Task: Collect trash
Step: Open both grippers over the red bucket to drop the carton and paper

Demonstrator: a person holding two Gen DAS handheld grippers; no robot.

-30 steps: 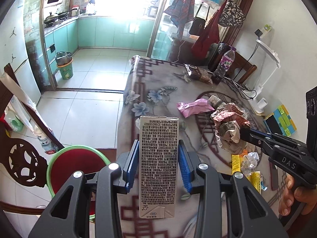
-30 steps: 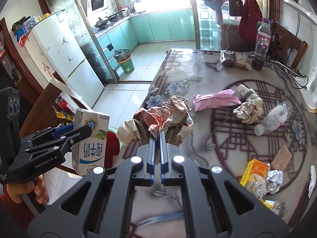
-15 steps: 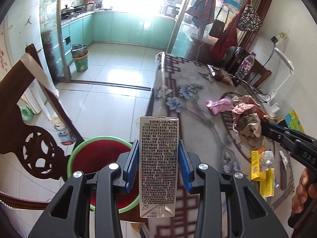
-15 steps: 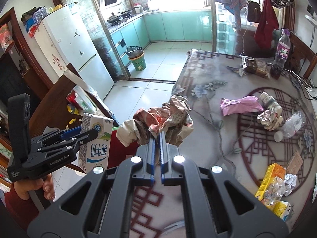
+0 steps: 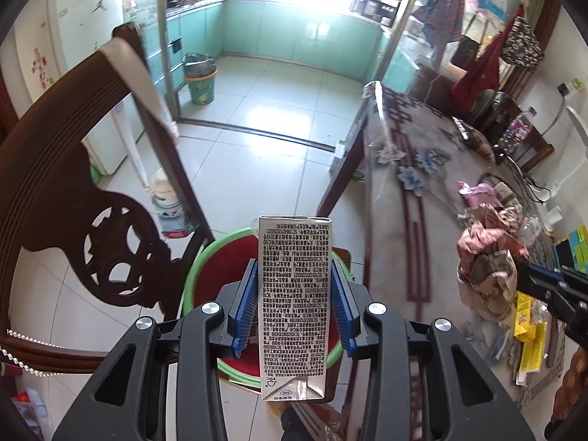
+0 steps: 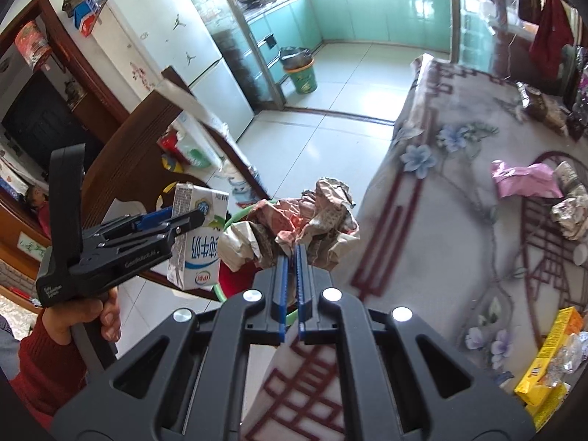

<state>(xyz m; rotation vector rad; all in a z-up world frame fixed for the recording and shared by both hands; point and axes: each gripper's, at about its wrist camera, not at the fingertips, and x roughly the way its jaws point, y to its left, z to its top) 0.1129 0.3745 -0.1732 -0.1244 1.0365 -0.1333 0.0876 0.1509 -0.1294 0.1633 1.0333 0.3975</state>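
Pinching a milk carton [image 5: 292, 305] between its blue pads, the left gripper [image 5: 293, 305] hangs over the red, green-rimmed bin [image 5: 217, 268], while the right gripper [image 6: 290, 283], pressed together on a crumpled paper wad [image 6: 294, 224], nears it. Neither is dropped yet. A pink wrapper [image 6: 525, 180], yellow packets [image 6: 551, 364] and foil scraps still litter the table [image 6: 422, 250], so most of the job seems left.

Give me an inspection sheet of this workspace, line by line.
Surface: table under a floral cloth.
Job's things: milk carton, crumpled paper wad, red bin with green rim beside the table.
Clutter: pink wrapper, yellow packets, foil scraps on the table.
Grippers: left gripper shut on the carton; right gripper shut on the wad.
Cables: black cords at the table's far edge.
Surroundings: carved chair, fridge, kitchen beyond.
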